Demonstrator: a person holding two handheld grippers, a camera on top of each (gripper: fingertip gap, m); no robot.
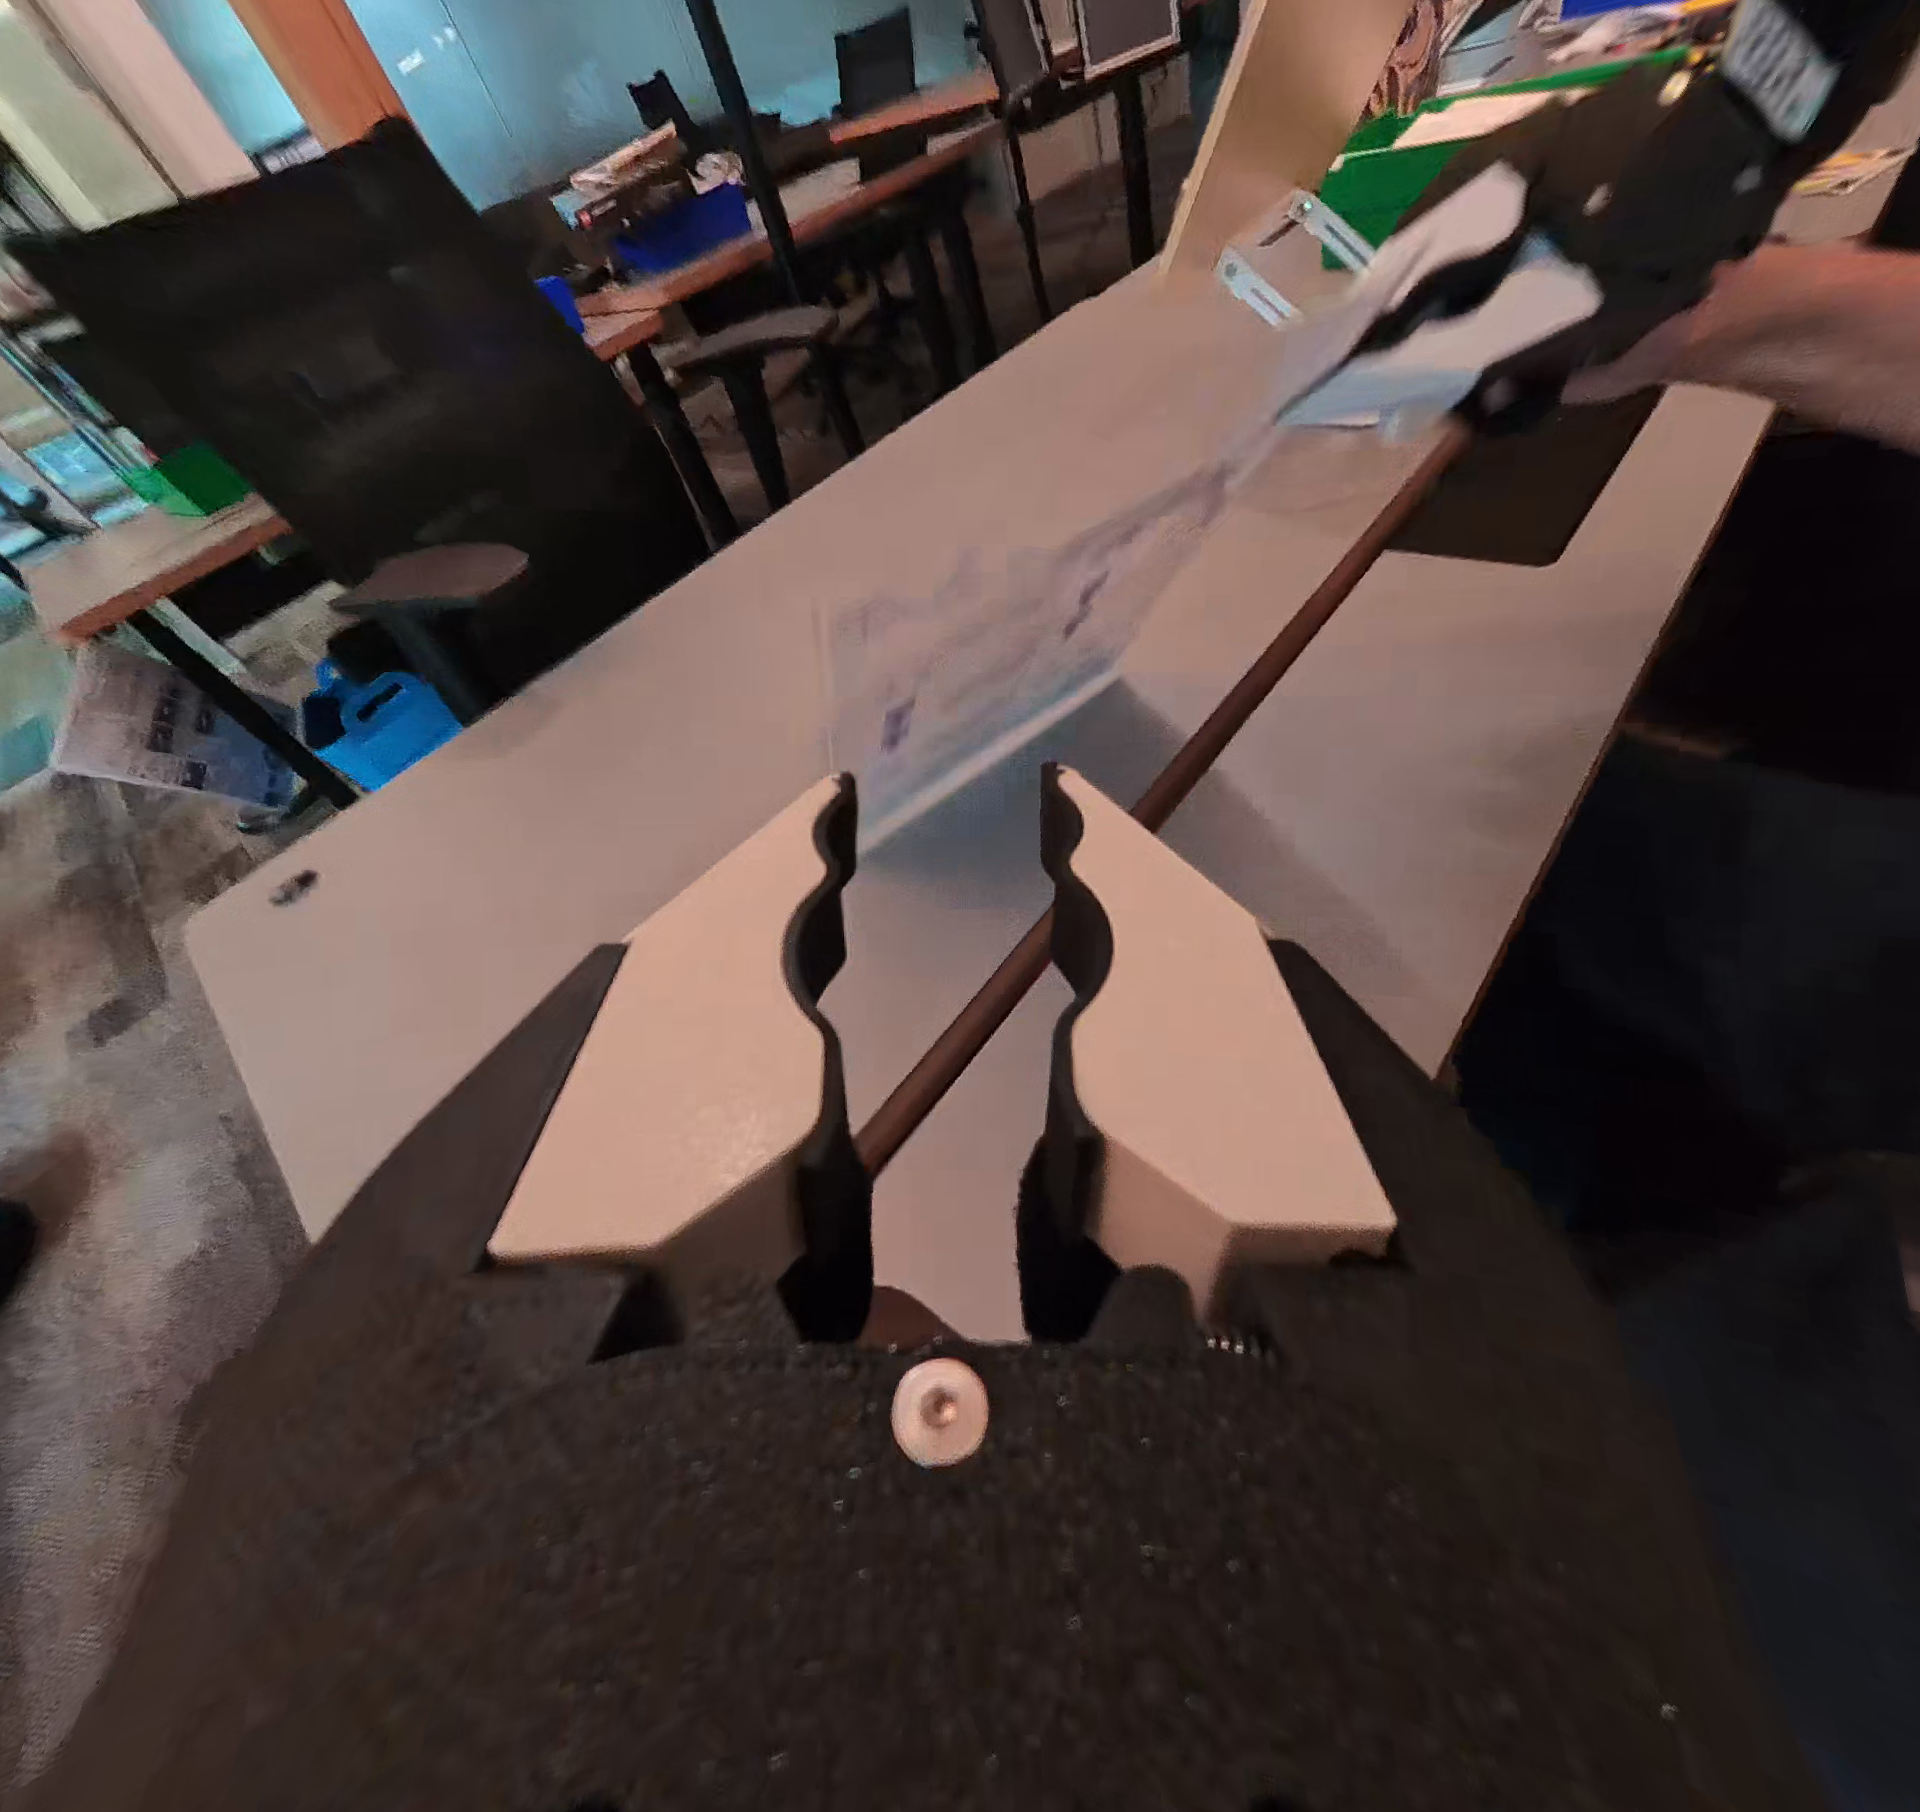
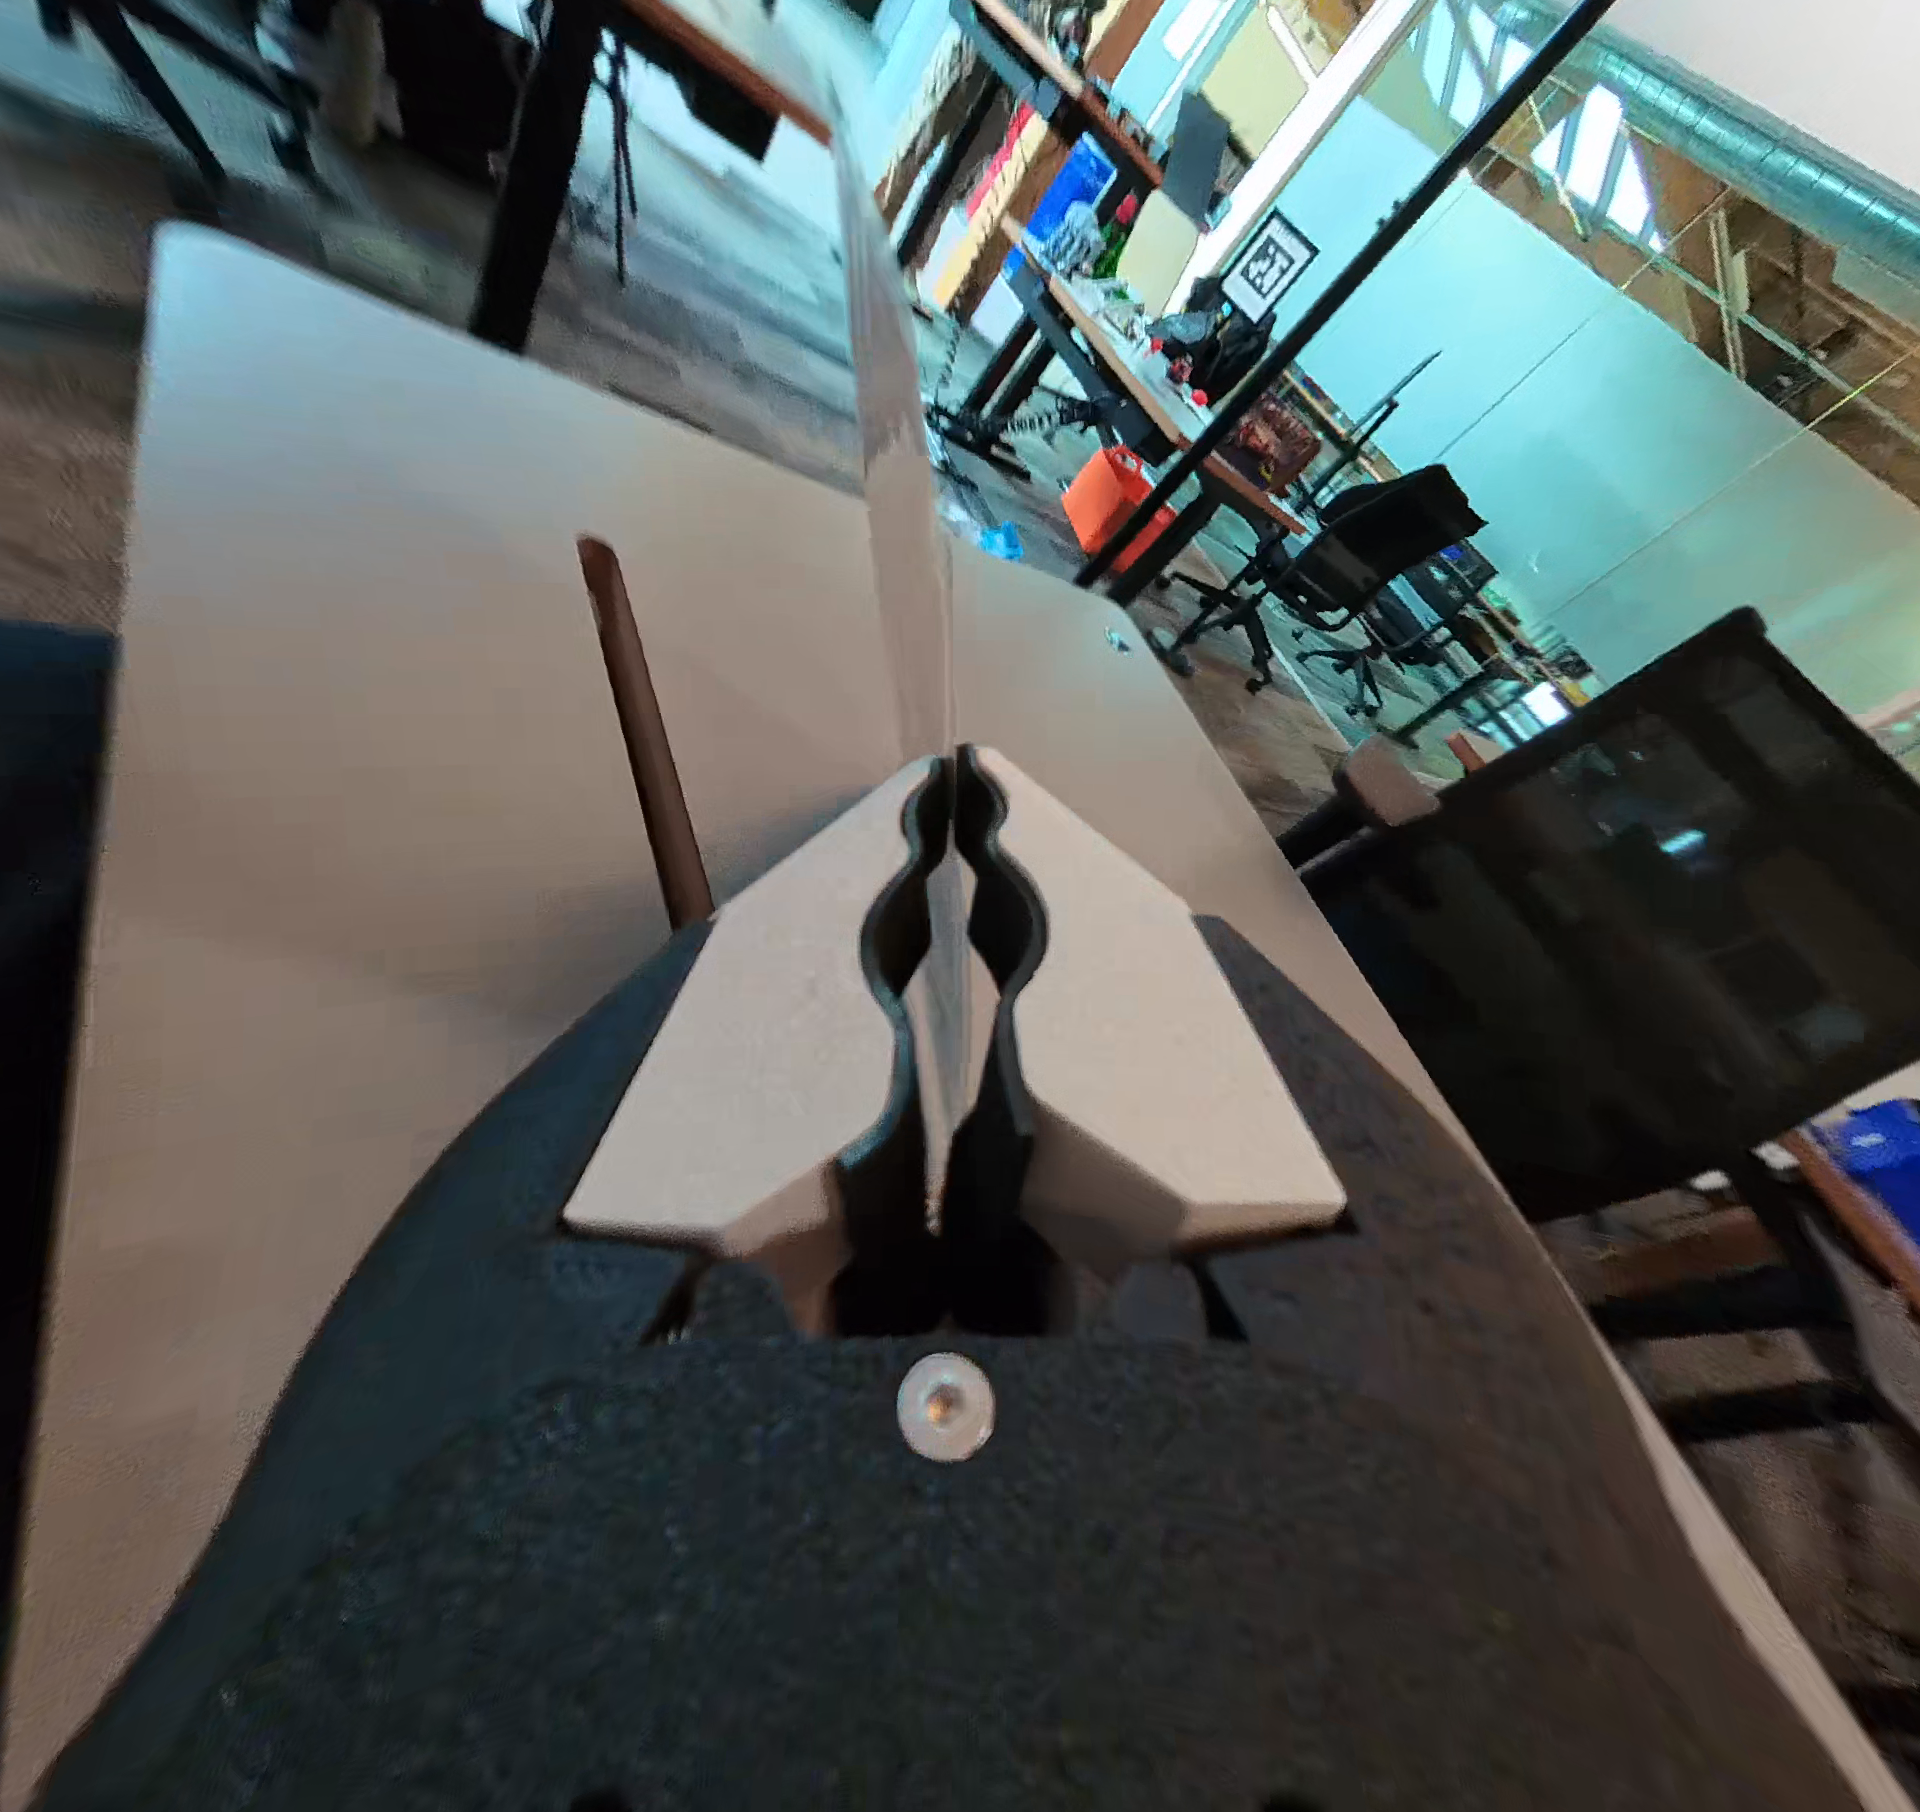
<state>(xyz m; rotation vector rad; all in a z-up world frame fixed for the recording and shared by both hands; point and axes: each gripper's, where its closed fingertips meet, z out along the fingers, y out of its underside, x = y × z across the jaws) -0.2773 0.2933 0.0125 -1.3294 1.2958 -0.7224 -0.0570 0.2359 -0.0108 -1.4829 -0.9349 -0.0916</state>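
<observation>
A thin printed sheet (image 1: pixel 997 650), pale with blue marks, hangs blurred above the white table (image 1: pixel 623 775). My right gripper (image 2: pixel 952 760) is shut on the sheet's edge (image 2: pixel 904 515), seen edge-on in the right wrist view. That gripper also shows in the left wrist view (image 1: pixel 1382 328), held by a hand (image 1: pixel 1808 339) at the top right. My left gripper (image 1: pixel 948 791) is open and empty just above the table, its tips close to the sheet's near corner. A long brown rod (image 1: pixel 1278 650) lies on the table and runs under the left gripper; it also shows in the right wrist view (image 2: pixel 639 723).
A black panel (image 1: pixel 343 349) stands left of the table. A curved cream board (image 1: pixel 1288 79) and green and blue boxes (image 1: pixel 1475 131) sit at the table's far end. Desks, chairs and blue bins (image 1: pixel 379 718) fill the room beyond. A black mat (image 1: pixel 1507 495) lies on the table's right. About 25 cm separates my left fingertips from my right.
</observation>
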